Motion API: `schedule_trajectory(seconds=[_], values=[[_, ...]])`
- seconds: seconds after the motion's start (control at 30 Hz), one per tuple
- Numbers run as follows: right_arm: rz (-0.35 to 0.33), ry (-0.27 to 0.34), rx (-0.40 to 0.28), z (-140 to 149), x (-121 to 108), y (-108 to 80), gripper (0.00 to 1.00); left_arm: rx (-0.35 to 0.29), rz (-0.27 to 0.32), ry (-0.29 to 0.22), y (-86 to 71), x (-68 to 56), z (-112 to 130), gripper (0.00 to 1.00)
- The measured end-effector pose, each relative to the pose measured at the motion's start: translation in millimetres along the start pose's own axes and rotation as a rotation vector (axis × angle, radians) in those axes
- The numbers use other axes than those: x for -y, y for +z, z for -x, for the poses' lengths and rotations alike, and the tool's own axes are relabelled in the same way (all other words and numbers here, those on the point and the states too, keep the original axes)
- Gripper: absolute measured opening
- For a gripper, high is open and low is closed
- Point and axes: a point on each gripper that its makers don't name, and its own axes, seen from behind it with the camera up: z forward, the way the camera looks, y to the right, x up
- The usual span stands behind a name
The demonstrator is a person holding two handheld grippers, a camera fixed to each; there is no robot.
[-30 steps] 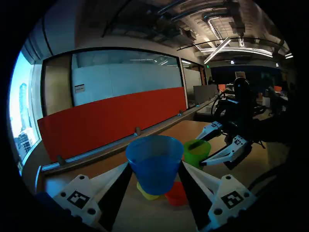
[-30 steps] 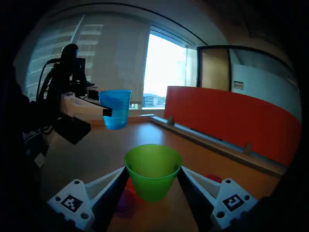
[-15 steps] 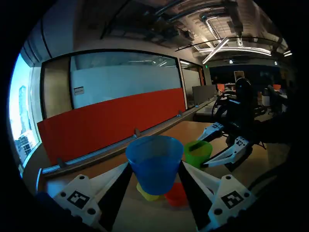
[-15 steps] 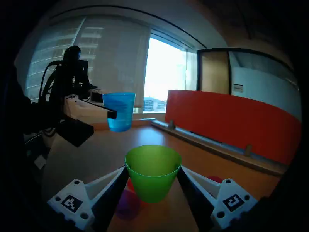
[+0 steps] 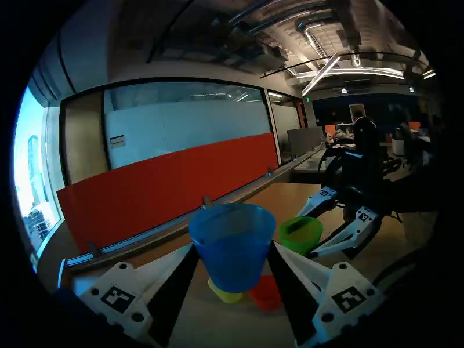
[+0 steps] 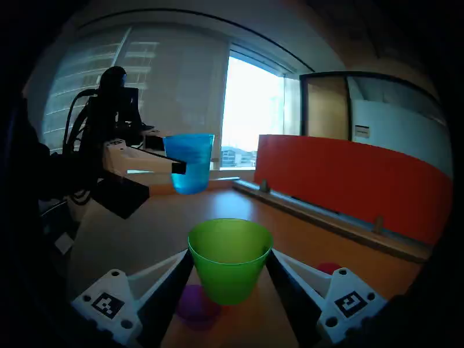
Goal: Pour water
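Left gripper (image 5: 232,255), seen from its own camera: both fingers press on the sides of an upright blue cup (image 5: 232,229), which is held clear of the wooden table (image 5: 232,325). Below the cup, a small yellow cup (image 5: 225,294) and a red cup (image 5: 265,292) stand on the tabletop just beside each other. Right gripper (image 6: 229,258), seen from its own camera: its fingers are clamped on an upright green cup (image 6: 229,261), with a purple cup (image 6: 197,307) on the table beneath and a reddish one (image 6: 329,268) off to the side. In the right gripper view the blue cup appears farther off and higher, near the green cup but not touching it; its lower part reads darker — whether that is water cannot be told. The green cup's inside shows no visible liquid. Background: an orange partition (image 6: 359,174) runs along the table's far edge, and a bright window (image 6: 252,116) lies beyond.
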Motion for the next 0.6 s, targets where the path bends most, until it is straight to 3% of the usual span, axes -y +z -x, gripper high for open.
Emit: schedule_trajectory(seconds=[0.6], values=[[-0.034,0.002,0.006,3,16,1.8,0.9,-0.019,0.004,0.032,-1.5,-2.5,-7,0.8]])
